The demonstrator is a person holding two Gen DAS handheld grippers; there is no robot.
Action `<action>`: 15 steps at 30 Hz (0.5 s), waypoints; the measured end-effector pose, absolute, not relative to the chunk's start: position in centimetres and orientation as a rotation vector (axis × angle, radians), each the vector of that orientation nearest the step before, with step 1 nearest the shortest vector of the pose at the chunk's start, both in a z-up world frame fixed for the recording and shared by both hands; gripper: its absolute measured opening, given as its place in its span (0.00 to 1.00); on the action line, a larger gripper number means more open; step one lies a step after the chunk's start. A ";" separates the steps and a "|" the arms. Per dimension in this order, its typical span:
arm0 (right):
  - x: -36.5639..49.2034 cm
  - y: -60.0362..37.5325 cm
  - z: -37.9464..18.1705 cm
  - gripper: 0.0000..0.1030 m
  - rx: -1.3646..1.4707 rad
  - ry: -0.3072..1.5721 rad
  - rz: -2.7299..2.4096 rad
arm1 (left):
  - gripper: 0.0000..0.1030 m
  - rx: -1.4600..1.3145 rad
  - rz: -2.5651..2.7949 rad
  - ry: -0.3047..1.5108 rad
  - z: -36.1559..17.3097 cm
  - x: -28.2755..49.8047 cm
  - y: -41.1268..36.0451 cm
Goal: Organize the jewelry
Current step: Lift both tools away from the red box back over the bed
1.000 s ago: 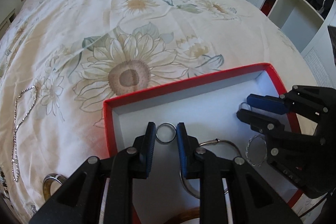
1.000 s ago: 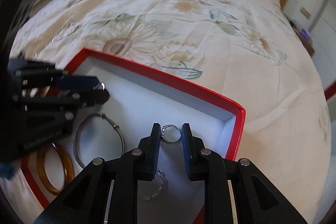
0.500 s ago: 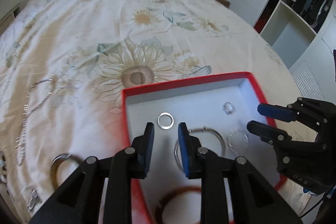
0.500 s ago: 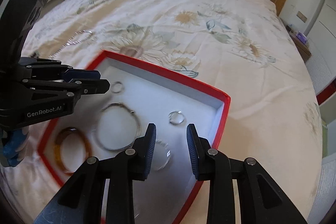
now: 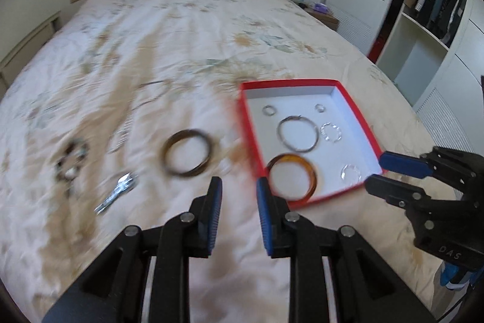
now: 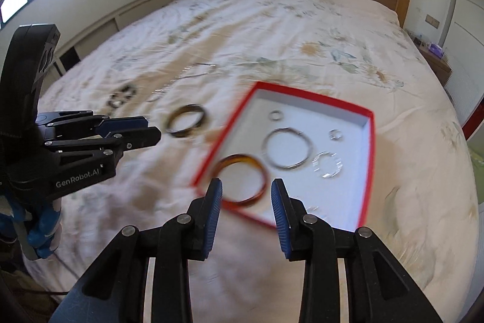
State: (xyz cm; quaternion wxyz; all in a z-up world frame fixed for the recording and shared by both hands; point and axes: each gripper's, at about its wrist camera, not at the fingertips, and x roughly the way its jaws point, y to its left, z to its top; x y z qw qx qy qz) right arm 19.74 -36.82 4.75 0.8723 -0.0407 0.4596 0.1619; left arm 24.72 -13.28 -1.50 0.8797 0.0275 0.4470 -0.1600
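While both my tongs hang over the bed with nothing in them, I look for the next thing to pick up. My left gripper (image 5: 239, 186) is partly open and holds nothing. My right gripper (image 6: 246, 189) is opening its jaws, and nothing is between them either.

The red box (image 5: 352, 111) sits at about two o'clock from my left tongs. Inside it lie an amber bangle (image 5: 292, 179), a big thin silver hoop (image 5: 298, 133), two small rings and some clear sparkly bits.

Still out on the flowery bedspread (image 5: 181, 35) is a dark bangle (image 5: 187, 152), at about eleven o'clock and near the box. Farther off at ten o'clock are a beaded bracelet (image 5: 72, 161) and a shiny silver piece (image 5: 116, 192), both blurry. A thin chain (image 6: 187, 74) lies farther up the bed.

I think the dark bangle is light, stiff and a bit slippery. I would pinch it across its rim, one pad inside and one outside. The soft cover may sink, so I would press down gently.
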 end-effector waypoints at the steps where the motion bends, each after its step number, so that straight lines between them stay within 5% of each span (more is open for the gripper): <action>1: 18.6 -36.1 5.2 0.33 -0.076 0.955 0.346 | 0.22 0.058 -0.314 0.925 -1.0 23.7 -12.3; 6: 14.6 -33.7 6.9 0.33 -0.058 0.936 0.369 | 0.35 0.067 -0.212 0.886 1.1 19.4 -8.6; 15: 8.2 -30.3 10.1 0.33 -0.070 0.894 0.390 | 0.35 0.114 -0.144 0.775 5.4 12.3 -5.6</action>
